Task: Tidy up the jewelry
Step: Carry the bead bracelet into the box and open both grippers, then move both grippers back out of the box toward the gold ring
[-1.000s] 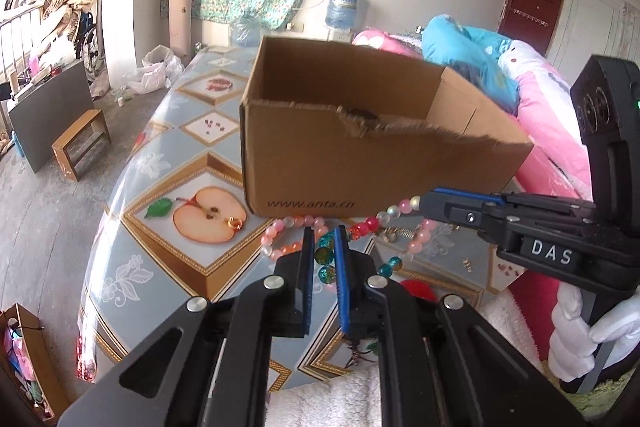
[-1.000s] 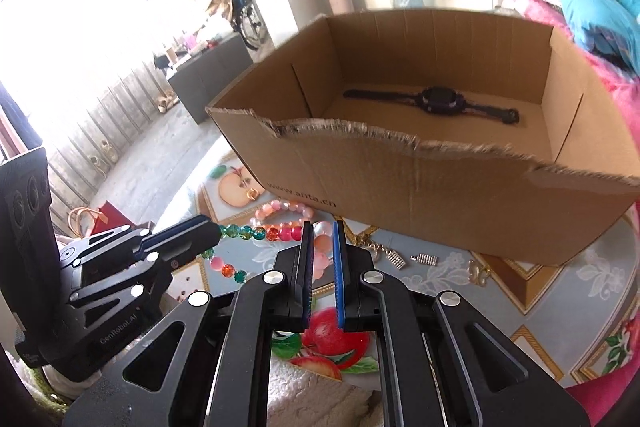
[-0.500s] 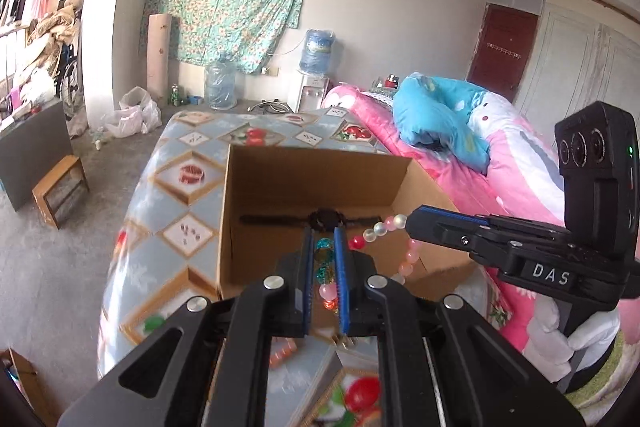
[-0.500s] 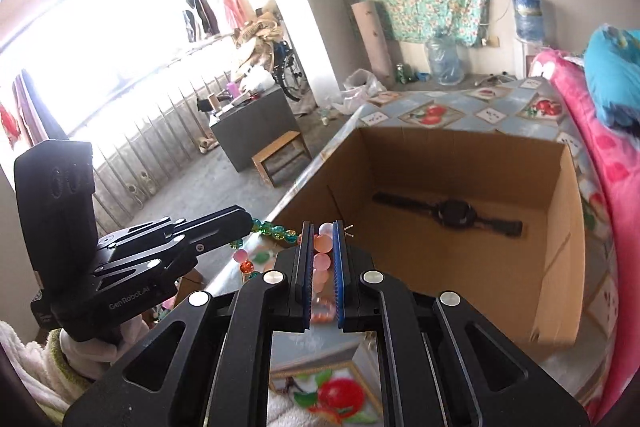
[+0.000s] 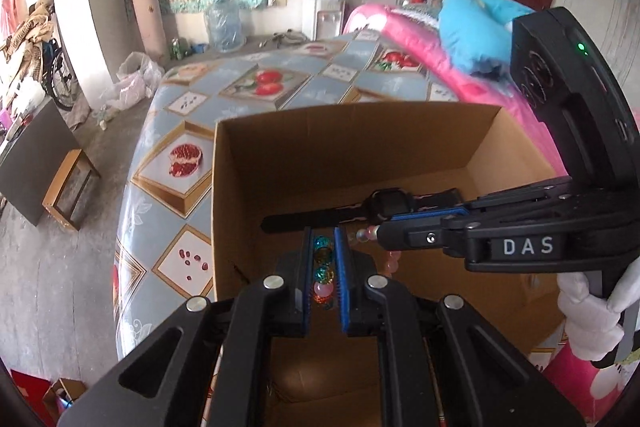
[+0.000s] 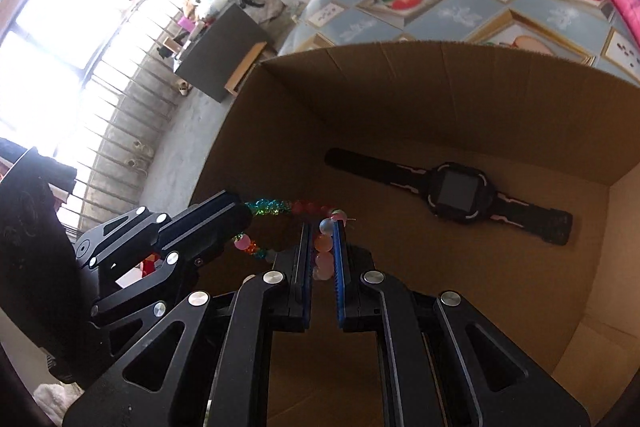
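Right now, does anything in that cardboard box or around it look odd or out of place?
Nothing looks damaged or spilled. The bead necklace hangs strung between the left gripper and right gripper, both shut on it, over the open cardboard box. A black smartwatch lies flat on its floor.

The black watch (image 5: pixel 390 205) in the box (image 5: pixel 256 187) is partly hidden behind the right gripper (image 5: pixel 384 233). Most of the bead string (image 6: pixel 324 243) is hidden between the fingers (image 6: pixel 306 259). The box's near wall is hidden under both grippers. The white glove (image 5: pixel 588 311) is cut off by the edge.
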`<state>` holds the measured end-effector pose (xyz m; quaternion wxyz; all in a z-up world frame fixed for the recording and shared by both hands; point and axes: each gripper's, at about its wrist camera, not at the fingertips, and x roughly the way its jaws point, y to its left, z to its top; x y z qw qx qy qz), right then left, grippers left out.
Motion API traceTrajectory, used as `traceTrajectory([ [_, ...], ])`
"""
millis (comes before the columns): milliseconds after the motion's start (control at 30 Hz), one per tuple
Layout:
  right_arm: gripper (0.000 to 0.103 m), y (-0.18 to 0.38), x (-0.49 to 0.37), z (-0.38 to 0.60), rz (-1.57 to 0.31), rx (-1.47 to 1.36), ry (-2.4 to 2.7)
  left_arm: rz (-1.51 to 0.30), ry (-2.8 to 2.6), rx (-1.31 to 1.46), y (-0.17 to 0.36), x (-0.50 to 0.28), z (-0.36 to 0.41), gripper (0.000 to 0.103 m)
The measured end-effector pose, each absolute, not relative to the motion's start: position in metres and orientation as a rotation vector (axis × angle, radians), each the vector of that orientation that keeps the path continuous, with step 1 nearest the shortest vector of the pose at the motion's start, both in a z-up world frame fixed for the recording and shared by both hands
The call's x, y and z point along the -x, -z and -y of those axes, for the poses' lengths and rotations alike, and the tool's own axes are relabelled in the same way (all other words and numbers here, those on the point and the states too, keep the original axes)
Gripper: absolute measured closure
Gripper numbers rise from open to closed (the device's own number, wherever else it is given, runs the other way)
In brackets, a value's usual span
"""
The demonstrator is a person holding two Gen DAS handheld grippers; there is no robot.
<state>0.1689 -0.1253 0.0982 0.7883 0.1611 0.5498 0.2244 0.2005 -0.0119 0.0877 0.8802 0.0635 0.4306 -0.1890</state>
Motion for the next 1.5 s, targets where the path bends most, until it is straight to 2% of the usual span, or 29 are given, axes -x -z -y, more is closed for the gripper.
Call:
traceTrajectory([
  [333, 0.093, -0.113, -0.165, 0.139, -1.119, -0.42, -0.51, -0.821, 0.351, -0.062, -0.102, -0.197, -0.009, 0.089],
  [533, 0.093, -0.155, -0.099, 0.164, -0.94, -0.419, -0.608, -0.697, 0.333, -0.005, -0.127, -0.151, -0.043, 0.081],
  [600, 0.093, -0.165, -0.067, 0.167, -0.884, -0.396, -0.66, -0.656, 0.311, 0.03, -0.13, -0.131, -0.06, 0.073],
  [667, 0.091, -0.166, -0.04, 0.163, -0.851, -0.351, -0.691, -0.636, 0.29, 0.053, -0.127, -0.114, -0.073, 0.069],
  [833, 0.088, -0.139, 0.017, 0.136, -0.88, -0.247, -0.715, -0.679, 0.228, 0.047, -0.094, -0.08, -0.092, 0.069],
  [1067, 0.087, -0.089, -0.005, 0.135, -0.994, -0.325, -0.507, -0.748, 0.205, 0.041, -0.045, -0.058, -0.091, 0.069],
  [1267, 0.088, -0.085, -0.017, 0.157, -0.996, -0.449, -0.447, -0.785, 0.199, -0.068, -0.014, -0.062, -0.079, 0.069],
  [1500, 0.09, -0.088, -0.013, 0.156, -0.966, -0.429, -0.377, -0.832, 0.244, -0.115, 0.011, -0.076, -0.075, 0.069],
])
